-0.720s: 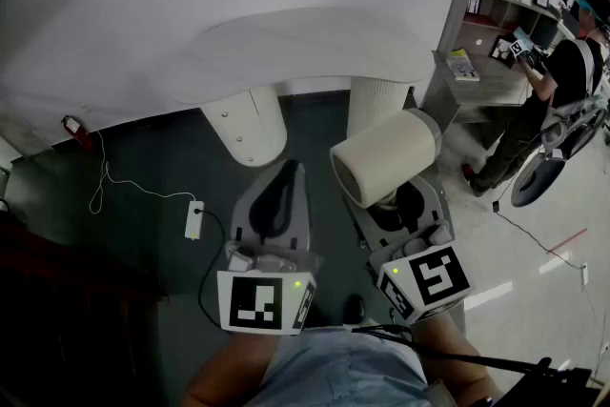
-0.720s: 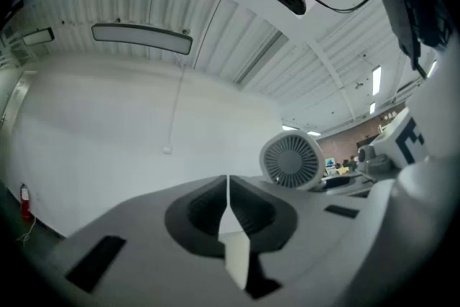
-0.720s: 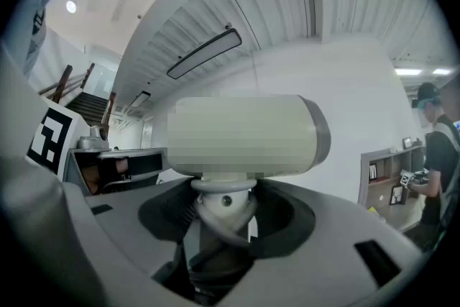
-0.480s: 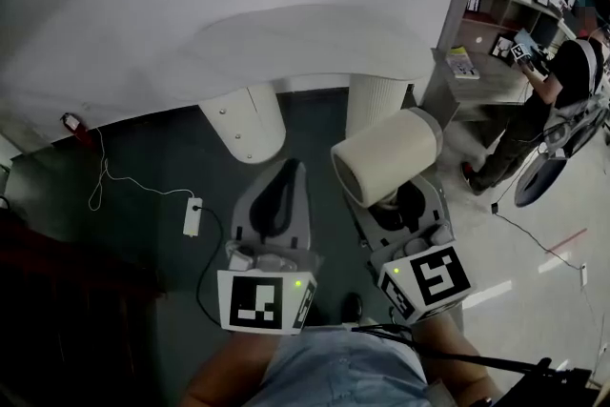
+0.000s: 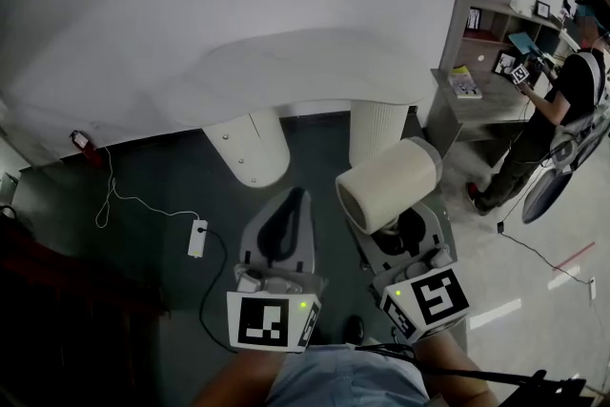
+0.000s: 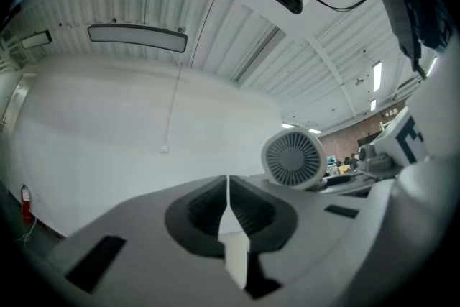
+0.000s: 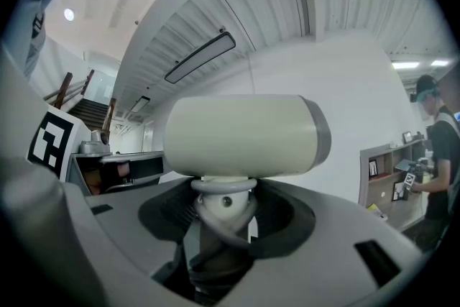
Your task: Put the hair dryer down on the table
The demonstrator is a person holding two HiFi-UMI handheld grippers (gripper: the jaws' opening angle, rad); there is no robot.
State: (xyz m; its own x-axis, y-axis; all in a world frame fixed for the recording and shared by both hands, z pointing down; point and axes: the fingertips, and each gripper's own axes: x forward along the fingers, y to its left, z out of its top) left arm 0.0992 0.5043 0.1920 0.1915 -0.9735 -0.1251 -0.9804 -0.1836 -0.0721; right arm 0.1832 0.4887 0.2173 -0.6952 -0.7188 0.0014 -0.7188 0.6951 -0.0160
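Right hand-held gripper (image 5: 400,222) still clamps the hair dryer (image 5: 386,184), barely shifted.

Matt plastic hair dryer (image 5: 386,185), smooth table (image 5: 286,62)

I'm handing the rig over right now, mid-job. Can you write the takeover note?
Grippers: left hand-held gripper has its jaws together, empty; right hand-held gripper is clamped on the handle of the hair dryer, barrel above the jaws.
Position: dryer is in the air, in front of the white table, not on it.
Done: dryer gripped.
Left: carry it over the tabletop, lower it, release.
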